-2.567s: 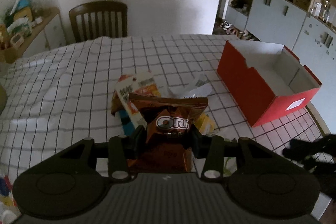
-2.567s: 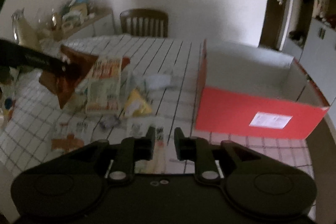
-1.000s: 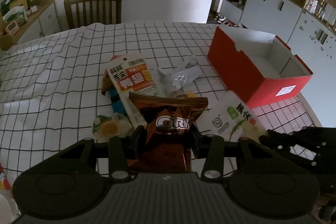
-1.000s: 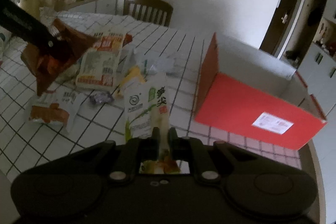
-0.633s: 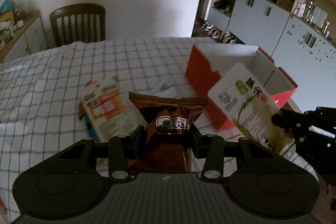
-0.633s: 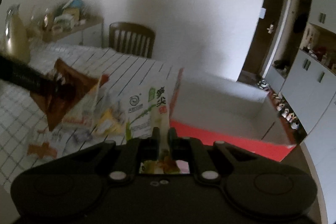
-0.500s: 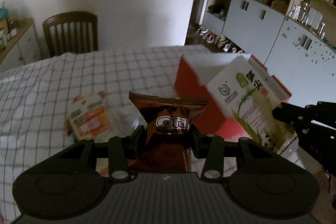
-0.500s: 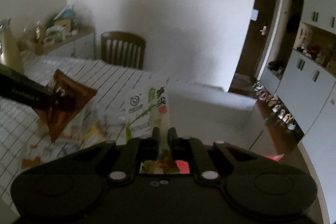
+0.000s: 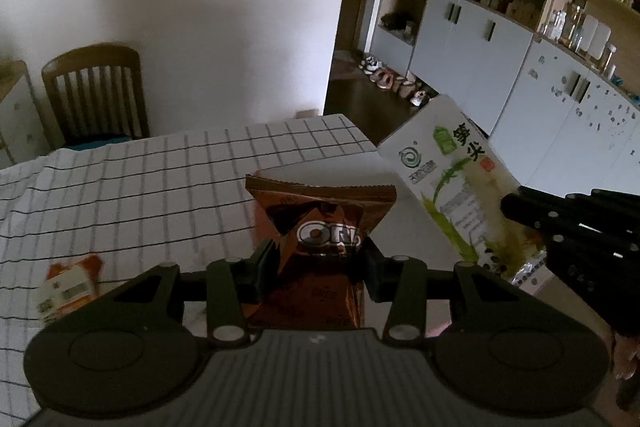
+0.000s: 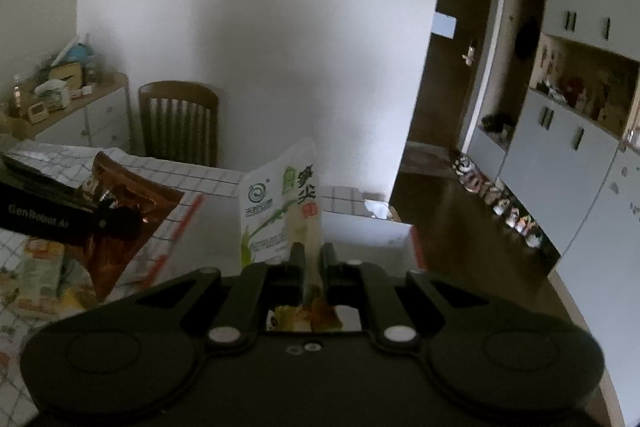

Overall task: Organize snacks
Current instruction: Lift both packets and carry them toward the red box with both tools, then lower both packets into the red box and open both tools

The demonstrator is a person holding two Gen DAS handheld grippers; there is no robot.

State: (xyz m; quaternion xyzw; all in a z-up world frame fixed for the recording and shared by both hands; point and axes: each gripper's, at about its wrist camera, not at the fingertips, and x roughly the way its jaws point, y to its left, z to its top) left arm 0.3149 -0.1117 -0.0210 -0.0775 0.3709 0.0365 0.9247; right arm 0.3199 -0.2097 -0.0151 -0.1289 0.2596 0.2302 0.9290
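Observation:
My left gripper (image 9: 320, 259) is shut on a brown Oreo packet (image 9: 320, 223) and holds it up over the red box. The packet also shows in the right wrist view (image 10: 128, 219). My right gripper (image 10: 308, 255) is shut on a white and green snack pouch (image 10: 280, 203) and holds it upright above the red box (image 10: 376, 231). In the left wrist view the pouch (image 9: 452, 179) hangs at the right. The box's white inside shows below both packets; most of it is hidden.
The checked tablecloth (image 9: 140, 187) holds an orange and white packet (image 9: 68, 287) at the left, and more packets lie at the left of the right wrist view (image 10: 36, 275). A wooden chair (image 9: 96, 91) stands behind the table. Cabinets (image 9: 480, 43) line the right.
Both grippers have lifted and swung right from the snack pile to over the red box. The right gripper closed on the white pouch and raised it off the table.

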